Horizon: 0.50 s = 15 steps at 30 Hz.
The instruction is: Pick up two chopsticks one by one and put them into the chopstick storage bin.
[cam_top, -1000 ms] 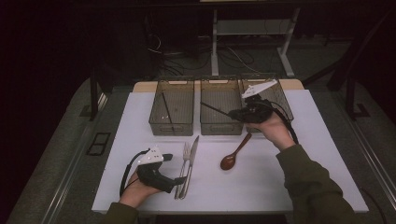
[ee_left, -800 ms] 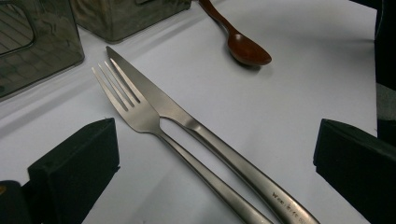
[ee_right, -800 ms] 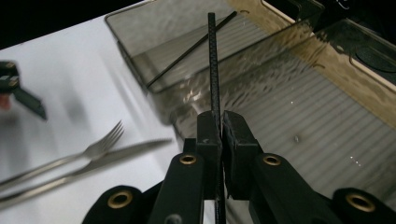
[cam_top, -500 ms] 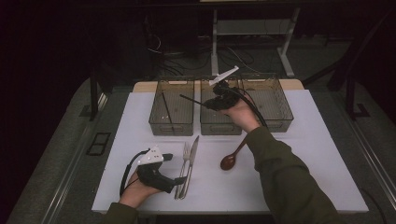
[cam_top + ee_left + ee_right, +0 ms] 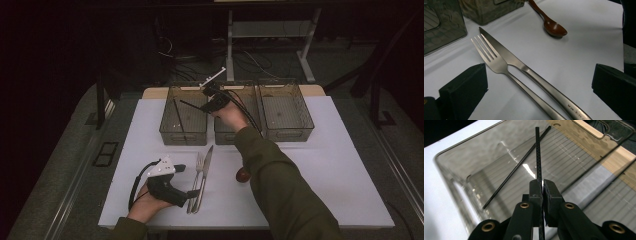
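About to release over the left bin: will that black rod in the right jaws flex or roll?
The black rod stays straight past its grip, so it is probably stiff. Thin and seemingly round, it may roll like the rod already in the left bin.

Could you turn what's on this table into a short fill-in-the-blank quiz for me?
1. The right gripper is shut on a thin black ____.
2. That gripper hangs over the ____ of the three bins, where a second black rod already lies.
3. Between the left gripper's open jaws lie a knife and a ____.
4. The brown spoon lies on the white ____.

Missing words: rod; leftmost; fork; table
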### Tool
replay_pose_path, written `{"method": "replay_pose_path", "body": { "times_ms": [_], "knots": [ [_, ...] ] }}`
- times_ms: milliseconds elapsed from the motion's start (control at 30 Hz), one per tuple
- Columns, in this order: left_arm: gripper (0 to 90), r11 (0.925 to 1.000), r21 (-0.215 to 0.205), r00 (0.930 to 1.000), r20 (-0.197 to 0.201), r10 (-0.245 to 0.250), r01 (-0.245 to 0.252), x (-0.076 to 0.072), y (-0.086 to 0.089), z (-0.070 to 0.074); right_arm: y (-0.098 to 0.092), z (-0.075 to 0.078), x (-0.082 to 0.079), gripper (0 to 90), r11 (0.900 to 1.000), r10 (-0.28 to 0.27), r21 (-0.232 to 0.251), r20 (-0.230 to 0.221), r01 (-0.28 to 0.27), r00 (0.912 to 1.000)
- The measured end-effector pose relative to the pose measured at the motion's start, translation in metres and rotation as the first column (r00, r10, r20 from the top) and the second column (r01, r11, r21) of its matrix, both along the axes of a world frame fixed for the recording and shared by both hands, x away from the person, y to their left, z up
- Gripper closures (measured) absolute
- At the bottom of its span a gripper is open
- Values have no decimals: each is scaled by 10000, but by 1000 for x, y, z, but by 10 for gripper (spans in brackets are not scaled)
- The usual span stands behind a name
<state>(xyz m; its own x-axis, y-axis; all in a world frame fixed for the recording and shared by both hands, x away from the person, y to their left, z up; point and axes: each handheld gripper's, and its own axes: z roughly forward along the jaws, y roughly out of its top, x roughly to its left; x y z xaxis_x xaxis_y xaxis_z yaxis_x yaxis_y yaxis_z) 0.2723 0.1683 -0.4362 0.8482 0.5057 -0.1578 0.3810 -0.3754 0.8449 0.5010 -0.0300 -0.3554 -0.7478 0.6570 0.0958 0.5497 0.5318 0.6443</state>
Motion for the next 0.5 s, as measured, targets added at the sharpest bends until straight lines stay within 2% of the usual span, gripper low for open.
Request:
{"method": "replay_pose_path", "body": {
  "times_ms": [133, 267, 400, 500],
  "knots": [
    [0, 10000, -43, 10000, 13, 9, -9, 0, 0, 0, 18, -7, 10, 848, 9996, -261, -96, -151, 260, 9995],
    [0, 10000, -42, 10000, 24, 3, -3, 0, 1, 0, 35, -14, 17, 848, 9990, -165, -417, -248, 155, 9996],
    [0, 10000, -60, 10000, -2, -1, 1, 0, 1, 1, 47, -20, 21, 841, 9985, -119, -535, -376, 98, 9992],
    [0, 10000, -61, 10000, -1, 1, -1, 0, 1, 1, 48, -20, 20, 764, 9990, -68, -443, -305, 54, 9995]
  ]
}}
